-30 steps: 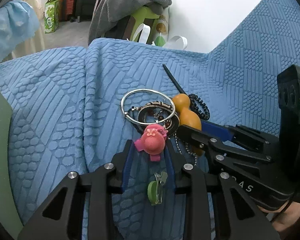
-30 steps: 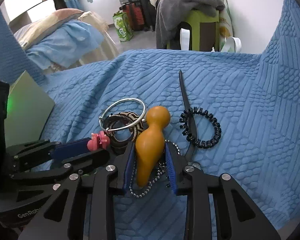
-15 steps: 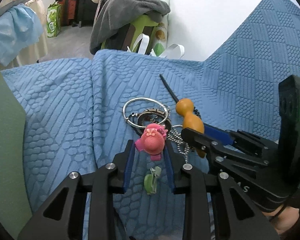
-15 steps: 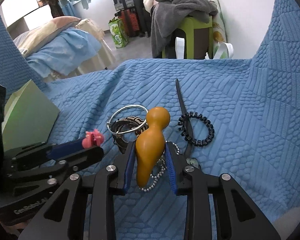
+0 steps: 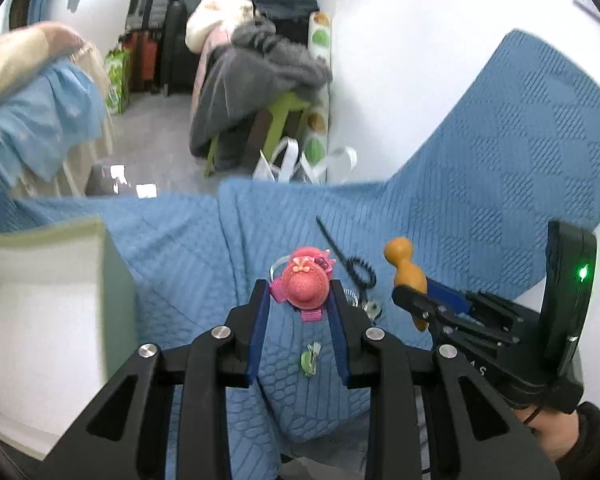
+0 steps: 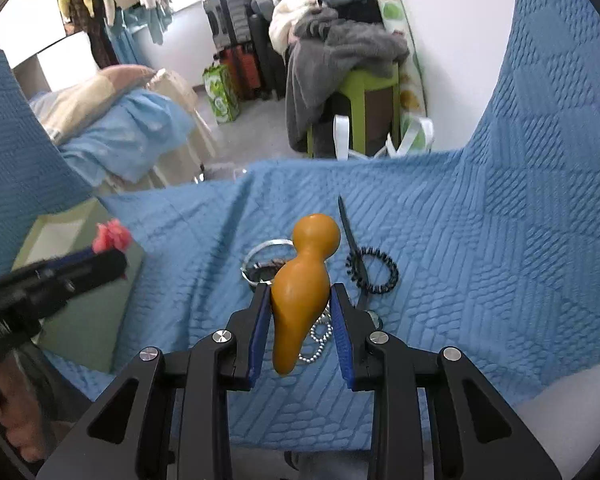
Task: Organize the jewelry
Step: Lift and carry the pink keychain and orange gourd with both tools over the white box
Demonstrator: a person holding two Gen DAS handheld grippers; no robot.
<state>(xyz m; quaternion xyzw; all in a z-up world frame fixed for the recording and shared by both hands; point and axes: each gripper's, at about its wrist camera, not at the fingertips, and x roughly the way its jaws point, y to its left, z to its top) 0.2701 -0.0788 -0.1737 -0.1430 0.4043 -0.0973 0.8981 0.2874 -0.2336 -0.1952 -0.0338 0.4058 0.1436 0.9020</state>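
My left gripper [image 5: 300, 300] is shut on a pink hat-shaped clip [image 5: 302, 286] and holds it above the blue cloth [image 5: 180, 248]. My right gripper [image 6: 300, 300] is shut on an orange gourd pendant [image 6: 302, 284], also raised; it also shows in the left wrist view [image 5: 406, 272]. On the cloth lie a silver bangle [image 6: 266, 250], a dark patterned bangle [image 6: 266, 270], a ball chain [image 6: 320, 336], a black spiral hair tie [image 6: 374, 270], a black hair stick [image 6: 350, 232] and a small green clip [image 5: 311, 360].
An open green box with a white inside [image 5: 40, 320] stands at the left on the cloth; it shows in the right wrist view [image 6: 80, 300]. Beyond the cloth's far edge are a green stool with grey clothes [image 6: 340, 52], suitcases and a bed.
Both grippers have risen from the cloth with their items, so the jewelry pile looks smaller. The left gripper has shifted toward the green box, which now shows its open inside.
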